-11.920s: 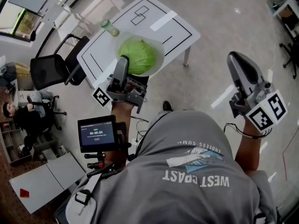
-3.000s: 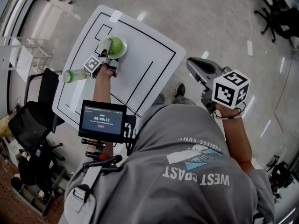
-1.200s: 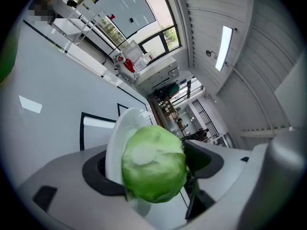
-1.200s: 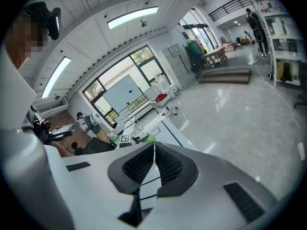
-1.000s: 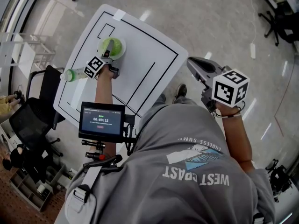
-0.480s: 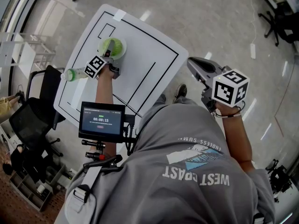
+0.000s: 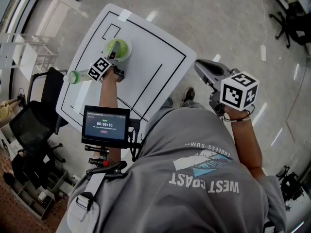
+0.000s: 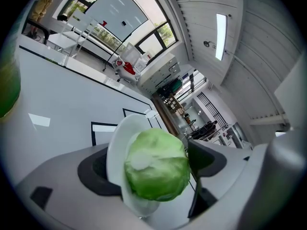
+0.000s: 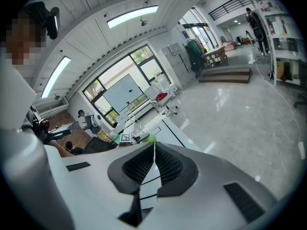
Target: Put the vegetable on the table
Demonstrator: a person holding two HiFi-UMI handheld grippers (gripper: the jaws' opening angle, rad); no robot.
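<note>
Head view: the cabbage (image 7: 119, 47) rests on the table (image 7: 160, 57) at eleven o'clock, the left gripper (image 7: 113, 55) at it. Left gripper view: the jaws, just opening, stand apart around cabbage and plate (image 8: 115, 143); a skewed pull-back could snag the plate and drag it. Right gripper view: the right gripper (image 9: 153, 150) is closed and empty. Earlier, the cabbage hung short of the table.

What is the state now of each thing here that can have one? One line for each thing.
left gripper: open, its jaws have just been opening, with the plate and cabbage between them.
right gripper: shut, empty, away from the table.
cabbage: whole, lying on the plate.
plate: set down on the table.
bottle: seems upright on the table.
screen: on, showing a timer.
</note>
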